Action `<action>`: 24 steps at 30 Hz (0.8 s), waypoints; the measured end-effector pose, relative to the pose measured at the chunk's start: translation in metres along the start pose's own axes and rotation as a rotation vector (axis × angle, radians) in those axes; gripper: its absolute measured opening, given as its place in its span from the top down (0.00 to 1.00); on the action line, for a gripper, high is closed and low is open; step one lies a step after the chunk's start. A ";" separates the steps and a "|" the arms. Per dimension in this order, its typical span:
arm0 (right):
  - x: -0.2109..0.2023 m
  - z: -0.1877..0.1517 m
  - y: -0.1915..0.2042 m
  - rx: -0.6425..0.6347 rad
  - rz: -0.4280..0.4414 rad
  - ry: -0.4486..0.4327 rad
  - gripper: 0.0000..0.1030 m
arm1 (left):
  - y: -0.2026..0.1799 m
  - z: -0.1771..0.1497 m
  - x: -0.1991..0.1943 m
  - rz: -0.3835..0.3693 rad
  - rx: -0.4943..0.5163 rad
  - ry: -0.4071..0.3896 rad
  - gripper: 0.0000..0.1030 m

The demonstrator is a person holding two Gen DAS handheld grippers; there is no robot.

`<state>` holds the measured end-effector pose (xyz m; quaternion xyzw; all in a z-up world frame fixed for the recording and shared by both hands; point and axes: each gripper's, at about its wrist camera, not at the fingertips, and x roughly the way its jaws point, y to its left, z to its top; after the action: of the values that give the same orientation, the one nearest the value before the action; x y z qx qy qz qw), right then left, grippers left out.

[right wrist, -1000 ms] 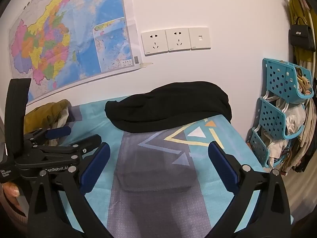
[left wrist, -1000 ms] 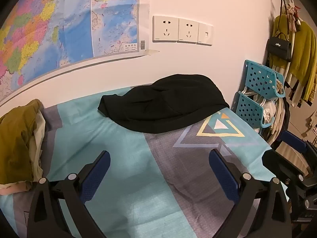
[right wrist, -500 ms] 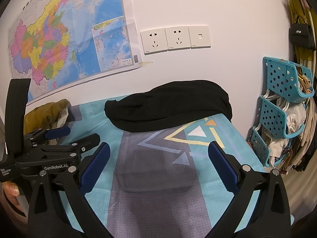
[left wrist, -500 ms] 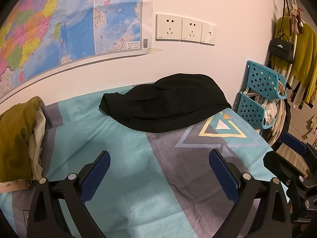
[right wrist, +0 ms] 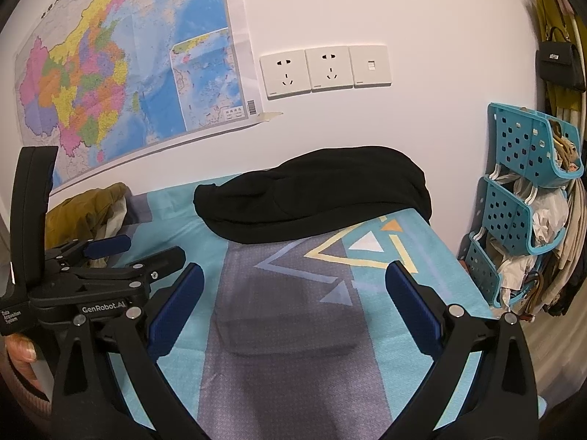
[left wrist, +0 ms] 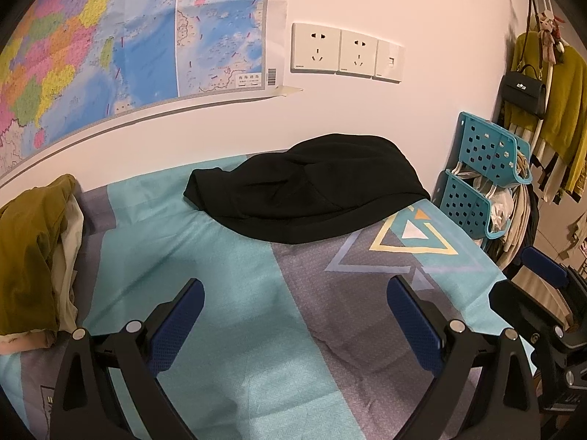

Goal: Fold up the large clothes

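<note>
I am looking along both tools at a black garment that is lying in a rumpled heap at the far end of the desk, right against the wall under the sockets. Judging by that heap, I am reckoning the folding has not begun: nothing is spread flat, no crease is made, and the whole job is waiting.

My left tool is hanging released over the patterned cloth, its blue pads wide apart with nothing between them. My right tool is likewise spread and gripping nothing, hovering well short of the garment.

For room, I am seeing a broad bare stretch of cloth between the tools and the heap, enough to drag it toward me and lay it out. On the left an olive pile of clothes is crowding that edge; on the right the desk is ending just beside the teal basket rack, so I am planning to keep sleeves away from there.
</note>
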<state>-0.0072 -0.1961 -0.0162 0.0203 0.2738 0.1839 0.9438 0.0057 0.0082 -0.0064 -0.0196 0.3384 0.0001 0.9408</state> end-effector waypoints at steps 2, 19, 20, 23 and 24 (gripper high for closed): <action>0.000 0.000 0.000 -0.001 0.001 -0.001 0.05 | 0.000 0.000 0.000 -0.001 0.001 0.000 0.07; 0.001 -0.001 -0.001 -0.003 0.000 -0.002 0.05 | 0.002 -0.001 0.000 -0.009 -0.004 0.003 0.07; 0.001 -0.001 -0.001 -0.004 0.001 -0.001 0.05 | 0.002 -0.001 0.000 -0.009 -0.005 0.003 0.07; 0.001 -0.001 -0.001 -0.003 0.000 0.000 0.05 | 0.002 -0.002 0.000 -0.010 -0.006 0.005 0.07; 0.001 -0.001 -0.001 -0.003 -0.002 -0.002 0.05 | 0.002 -0.001 0.000 -0.010 -0.007 0.003 0.07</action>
<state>-0.0069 -0.1972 -0.0175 0.0188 0.2726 0.1831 0.9444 0.0050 0.0098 -0.0078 -0.0244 0.3399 -0.0034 0.9402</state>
